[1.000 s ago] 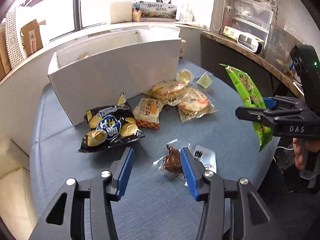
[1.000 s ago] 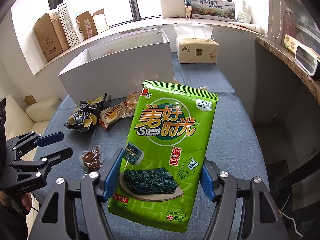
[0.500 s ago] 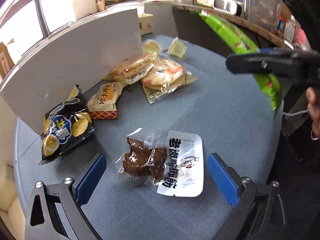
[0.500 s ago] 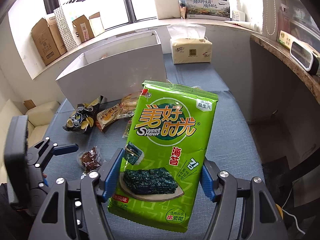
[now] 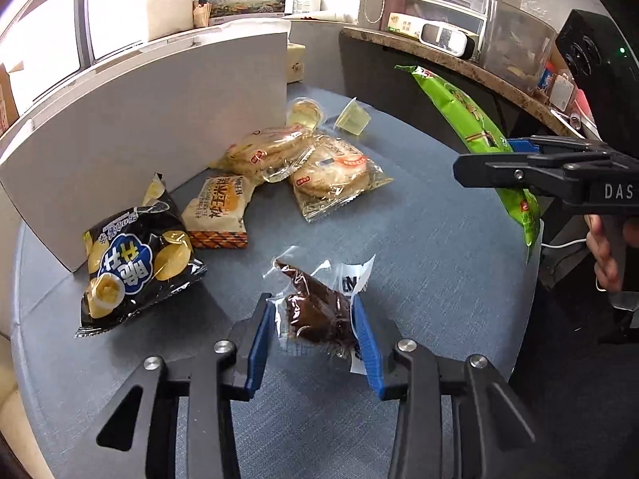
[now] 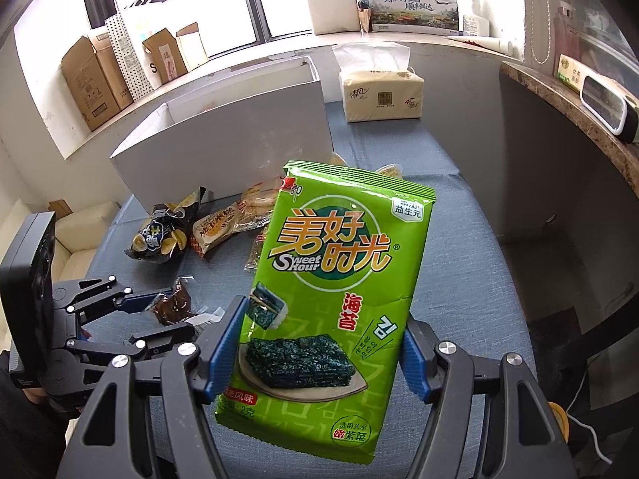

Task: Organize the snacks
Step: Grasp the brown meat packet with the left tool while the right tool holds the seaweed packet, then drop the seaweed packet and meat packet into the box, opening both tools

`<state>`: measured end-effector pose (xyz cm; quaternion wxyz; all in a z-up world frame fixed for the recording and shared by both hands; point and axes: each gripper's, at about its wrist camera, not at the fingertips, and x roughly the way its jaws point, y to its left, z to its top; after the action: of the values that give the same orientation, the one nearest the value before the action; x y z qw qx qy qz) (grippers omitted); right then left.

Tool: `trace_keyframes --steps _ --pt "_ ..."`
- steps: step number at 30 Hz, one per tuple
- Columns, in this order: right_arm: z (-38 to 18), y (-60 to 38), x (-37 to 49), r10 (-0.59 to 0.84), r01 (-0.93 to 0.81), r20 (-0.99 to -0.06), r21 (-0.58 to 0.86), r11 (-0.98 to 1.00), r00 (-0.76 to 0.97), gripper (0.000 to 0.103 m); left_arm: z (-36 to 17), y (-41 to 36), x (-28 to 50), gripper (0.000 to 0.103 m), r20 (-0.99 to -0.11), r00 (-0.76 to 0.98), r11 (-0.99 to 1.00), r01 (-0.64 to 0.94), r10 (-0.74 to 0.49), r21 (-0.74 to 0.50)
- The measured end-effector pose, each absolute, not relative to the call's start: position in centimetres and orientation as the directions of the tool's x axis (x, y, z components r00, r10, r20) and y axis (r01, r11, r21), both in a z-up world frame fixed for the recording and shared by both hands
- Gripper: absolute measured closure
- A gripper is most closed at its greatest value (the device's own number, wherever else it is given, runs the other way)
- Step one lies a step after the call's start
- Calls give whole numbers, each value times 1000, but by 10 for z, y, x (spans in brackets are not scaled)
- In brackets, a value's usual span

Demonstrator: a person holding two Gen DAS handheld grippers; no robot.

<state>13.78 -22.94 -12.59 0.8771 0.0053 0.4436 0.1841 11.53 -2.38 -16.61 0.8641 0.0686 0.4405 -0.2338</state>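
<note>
left claw: the left gripper (image 5: 315,343) is clamped on the brown snack pouch (image 5: 315,311), one blue pad on each side of it, the pouch crumpled between them just above the blue table (image 5: 419,239).
right claw: the right gripper (image 6: 315,351) squeezes the green seaweed bag (image 6: 339,279) by its two long edges, held clear of the table.
white box: the white box (image 5: 159,127) stands well beyond the left claw, open at the top — likely where the snacks go.
slip risk: the pouch film looks slick and bunched; if the pads hold only loose film, the heavy brown lump could slide out on the lift.
edge-grip risk: the seaweed bag is thin and pinched edgewise — it could buckle and pop free if tilted.
snag risk: the black chip bag (image 5: 135,263) lies just left of the left claw, and the orange-trimmed packet (image 5: 219,211) beyond it; a low sweep towards the box could drag them.
clash risk: the two claws are near each other; moving both to the box at once could knock them together.
</note>
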Motion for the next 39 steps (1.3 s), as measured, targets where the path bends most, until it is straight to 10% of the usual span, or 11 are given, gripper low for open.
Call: trace_keyframes --steps 25,39 --pt "-71 -208 149 424 -436 -667 162 885 612 30 -30 34 92 60 -560 798 975 172 -223 -143" --pt "-19 -109 305 484 -617 -656 35 786 579 30 3 70 239 60 -571 821 989 -83 -3 -125"
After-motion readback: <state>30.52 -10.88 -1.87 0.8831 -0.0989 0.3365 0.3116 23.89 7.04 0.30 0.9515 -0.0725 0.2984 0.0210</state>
